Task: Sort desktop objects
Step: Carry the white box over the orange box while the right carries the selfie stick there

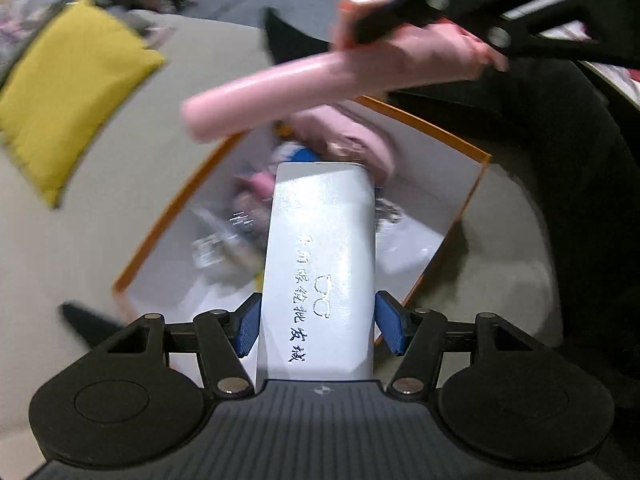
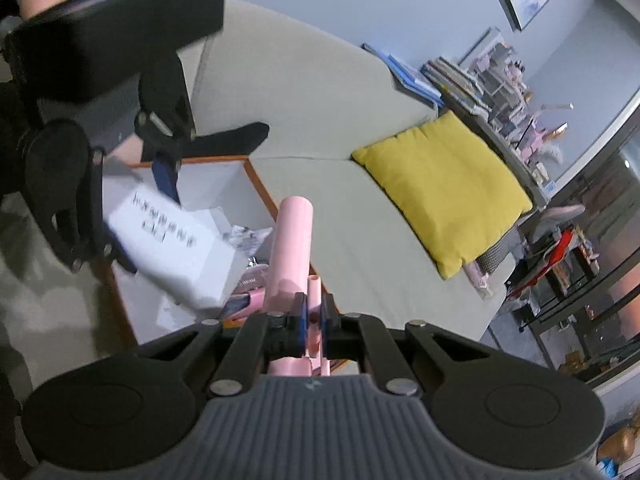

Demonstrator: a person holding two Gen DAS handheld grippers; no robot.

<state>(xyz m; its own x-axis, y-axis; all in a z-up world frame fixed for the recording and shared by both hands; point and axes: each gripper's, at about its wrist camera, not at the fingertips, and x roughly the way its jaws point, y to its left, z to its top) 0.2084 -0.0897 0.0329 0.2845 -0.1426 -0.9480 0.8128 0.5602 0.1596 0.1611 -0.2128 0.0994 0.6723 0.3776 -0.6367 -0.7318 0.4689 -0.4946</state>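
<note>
The left tongs (image 1: pixel 318 326) stand wide, their blue pads (image 1: pixel 249 326) pressed against both long sides of a white rectangular box with printed characters and a spectacles outline (image 1: pixel 322 264), which they hold in the air. Directly below the box sits an open orange-edged white cardboard tray (image 1: pixel 452 216) resting on a pale grey sofa cushion (image 1: pixel 80 280); blurred pink and clear-wrapped odds and ends lie inside it.

The right tongs (image 2: pixel 314 314) are clamped tight on the thin tab of a smooth pink plastic tube-shaped item (image 2: pixel 290 252), which sticks straight out ahead of them, above the tray's near corner. In the left view this pink item crosses above and beyond the white box.

Further out, beyond the tray, a square yellow fabric pillow (image 2: pixel 444 192) lies on the sofa. Past it stands a cluttered shelf of books (image 2: pixel 460 84).
</note>
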